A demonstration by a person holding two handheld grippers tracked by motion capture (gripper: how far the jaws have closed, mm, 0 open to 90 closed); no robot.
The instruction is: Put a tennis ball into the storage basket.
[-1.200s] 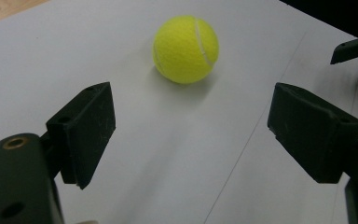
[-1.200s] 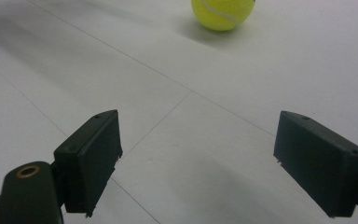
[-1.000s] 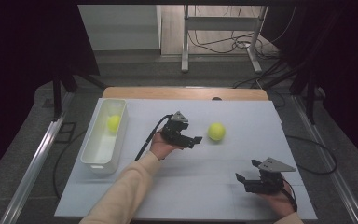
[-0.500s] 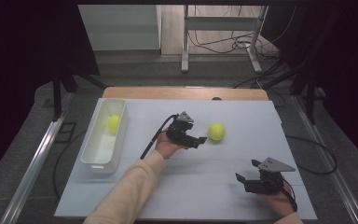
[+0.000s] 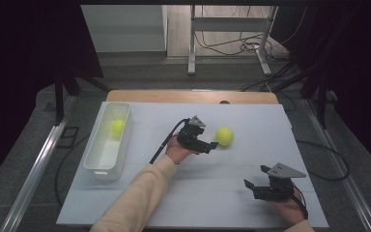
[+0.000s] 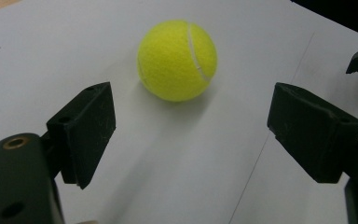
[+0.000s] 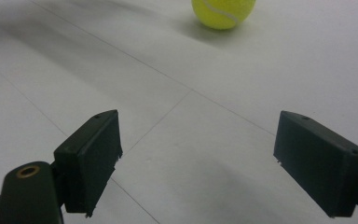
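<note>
Yellow tennis ball (image 5: 224,136) on the white table (image 5: 251,116), just right of centre, roughly 1 o'clock from the table's middle. Left gripper (image 5: 211,145) just beside it at the ball's 8 o'clock, tips close to the ball but apart from it. From the left gripper view: jaws spread wide, nothing between the pads, ball (image 6: 177,60) lying ahead at 12 o'clock, beyond the tips; a dark corner of something cut off at the right edge, too little showing to name.

Right gripper (image 5: 253,185) low at 5 o'clock on the table, well apart from the ball, resting in the hand (image 5: 285,205). Jaws parted there too, bare tabletop between them; ball (image 7: 223,11) far off at 12 o'clock in the right gripper view, top cropped by the frame.

White tub (image 5: 107,170) along the table's 9 o'clock edge, a second yellow ball (image 5: 117,127) in its far end, partly hidden by the rim. Left sleeve (image 5: 135,203) cut off at the bottom.
</note>
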